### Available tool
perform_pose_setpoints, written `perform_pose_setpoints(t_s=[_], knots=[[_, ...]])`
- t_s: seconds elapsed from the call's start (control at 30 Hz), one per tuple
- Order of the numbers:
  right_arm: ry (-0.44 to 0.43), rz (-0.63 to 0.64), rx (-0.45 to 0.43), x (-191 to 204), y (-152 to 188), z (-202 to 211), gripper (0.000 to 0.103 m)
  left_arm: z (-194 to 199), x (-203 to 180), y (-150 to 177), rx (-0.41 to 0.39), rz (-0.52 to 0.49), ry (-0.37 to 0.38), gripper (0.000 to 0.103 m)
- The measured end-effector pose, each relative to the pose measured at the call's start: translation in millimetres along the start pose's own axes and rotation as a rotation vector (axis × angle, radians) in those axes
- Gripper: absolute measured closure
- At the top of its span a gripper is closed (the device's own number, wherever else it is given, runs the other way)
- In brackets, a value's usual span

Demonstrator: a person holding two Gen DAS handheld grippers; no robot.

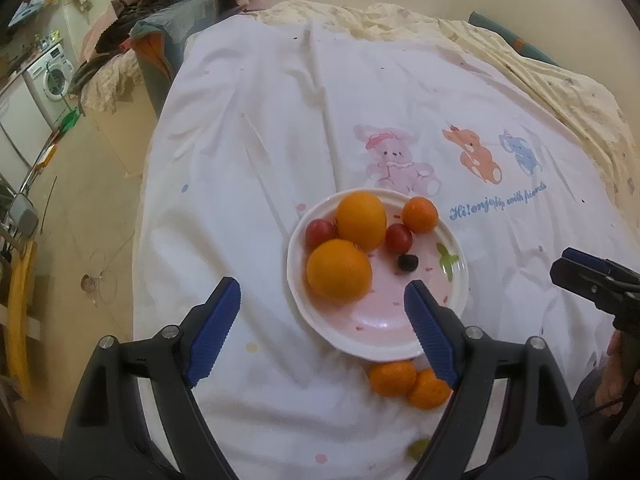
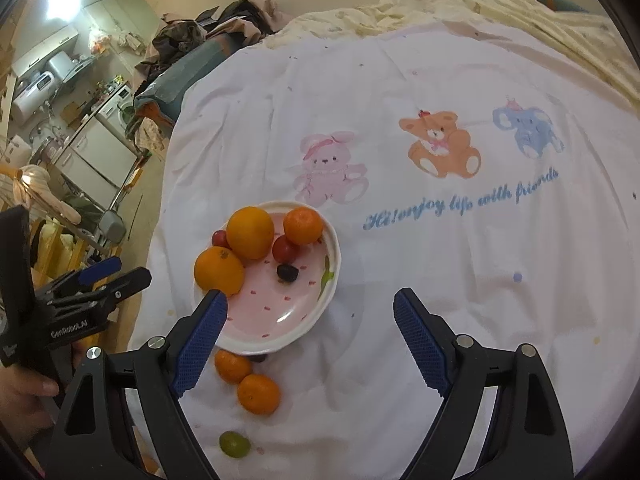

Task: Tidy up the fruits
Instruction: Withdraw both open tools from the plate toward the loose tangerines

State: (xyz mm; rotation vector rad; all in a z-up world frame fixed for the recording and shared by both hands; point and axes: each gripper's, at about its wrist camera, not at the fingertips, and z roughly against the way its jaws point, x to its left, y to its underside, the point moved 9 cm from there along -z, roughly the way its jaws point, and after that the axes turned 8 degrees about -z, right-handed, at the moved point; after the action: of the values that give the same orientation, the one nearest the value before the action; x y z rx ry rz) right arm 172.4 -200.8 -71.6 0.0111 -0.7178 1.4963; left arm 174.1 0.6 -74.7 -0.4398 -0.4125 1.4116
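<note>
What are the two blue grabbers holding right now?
Nothing. The left gripper and the right gripper are both wide open with empty space between their fingers. The fruits sit on the plate or the bedsheet.

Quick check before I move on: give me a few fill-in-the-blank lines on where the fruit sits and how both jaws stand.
The pink plate holds ____ orange-coloured fruits.
Two tangerines lie off the plate on the ____.
The green grape lies ____ the plate.
The left gripper and right gripper both have jaws that are ____.

Missing words: three; bedsheet; outside; open
</note>
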Motion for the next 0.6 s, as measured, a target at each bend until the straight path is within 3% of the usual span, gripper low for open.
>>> perform_pose_setpoints(t_s=[0.27, 0.6], knots=[[-0.019, -0.073, 0.089, -6.4, 26.4, -11.9, 0.015, 7.8, -5.1, 27.5, 0.015, 0.022, 0.016, 0.021], [0.005, 0.007, 0.217, 10.9, 57.6, -46.3, 0.015, -6.9, 7.4, 45.8, 0.077, 0.123, 0.042, 0.021]])
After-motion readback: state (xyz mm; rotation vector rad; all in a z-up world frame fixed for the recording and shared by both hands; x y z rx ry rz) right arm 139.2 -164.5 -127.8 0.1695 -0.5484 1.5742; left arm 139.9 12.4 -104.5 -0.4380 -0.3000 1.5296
